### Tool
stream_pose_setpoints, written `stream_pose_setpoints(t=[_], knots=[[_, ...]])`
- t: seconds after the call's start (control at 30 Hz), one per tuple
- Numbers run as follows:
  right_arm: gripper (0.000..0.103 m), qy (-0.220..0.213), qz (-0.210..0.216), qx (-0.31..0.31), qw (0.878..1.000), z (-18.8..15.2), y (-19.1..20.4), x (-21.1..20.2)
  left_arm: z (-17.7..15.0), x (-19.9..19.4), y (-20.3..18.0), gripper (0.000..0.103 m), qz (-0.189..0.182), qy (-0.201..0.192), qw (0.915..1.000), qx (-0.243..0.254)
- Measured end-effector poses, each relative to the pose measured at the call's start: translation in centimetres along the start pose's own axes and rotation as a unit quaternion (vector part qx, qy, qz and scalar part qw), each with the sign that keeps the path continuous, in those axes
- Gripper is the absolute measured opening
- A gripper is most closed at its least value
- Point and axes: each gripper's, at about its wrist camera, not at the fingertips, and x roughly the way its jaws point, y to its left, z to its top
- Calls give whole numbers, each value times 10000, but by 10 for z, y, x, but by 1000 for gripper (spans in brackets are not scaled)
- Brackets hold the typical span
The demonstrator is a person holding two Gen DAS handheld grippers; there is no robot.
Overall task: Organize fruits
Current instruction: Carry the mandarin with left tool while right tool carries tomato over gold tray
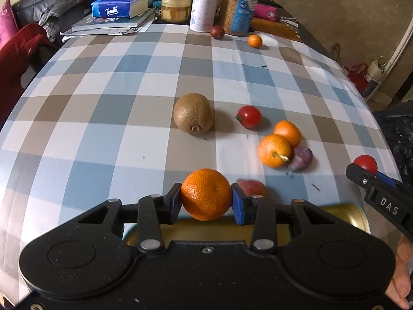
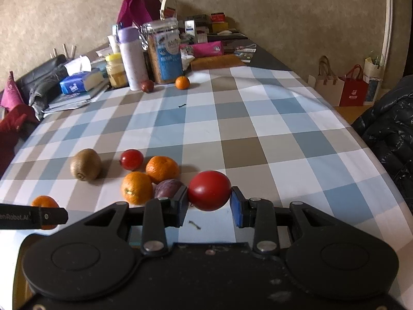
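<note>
- Left gripper (image 1: pixel 206 198) clamped on a mandarin (image 1: pixel 205 193), pads pressed to both flanks, jaws only as wide as the fruit; mandarin held clear of the cloth (image 1: pixel 103 118) above a gold tray (image 1: pixel 357 213) peeking out beneath the gripper body
- Right gripper (image 2: pixel 209 199) closed on a tomato (image 2: pixel 209 190), jaws about half apart, left pad tight, right pad touching only at the edge
- Risk: tomato skin smooth and round, contact thin on one side, so likely to squirt out on a quick swing or tilt
- Risk: mandarin gripped near its widest line; a loosening squeeze could drop it short of the tray and send it rolling
- Risk: both grippers close together, right one showing at 3 o'clock in the left view; likely to knock each other if heading for the tray at once
- Loose cluster at 1 to 2 o'clock of the left gripper: kiwi (image 1: pixel 193 115), small tomato (image 1: pixel 249 116), two oranges (image 1: pixel 275 151), plum (image 1: pixel 300 159); easily nudged
- Both grippers tipped steeply downward, left one more so; a bare hand (image 1: pixel 402 271) visible at 4 o'clock
</note>
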Motion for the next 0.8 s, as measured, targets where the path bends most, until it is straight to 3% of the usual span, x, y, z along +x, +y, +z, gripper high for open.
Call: stream_pose_setpoints(t=[0.37,0.8], knots=[[35,-177,309,92,9993,-33,-8,-50,-38,-25,-12,48,45,-63,9999,112],[35,150,493,207,9985,-78,-16,-69,-77,-38,-35,48,211,-220,9989,349]])
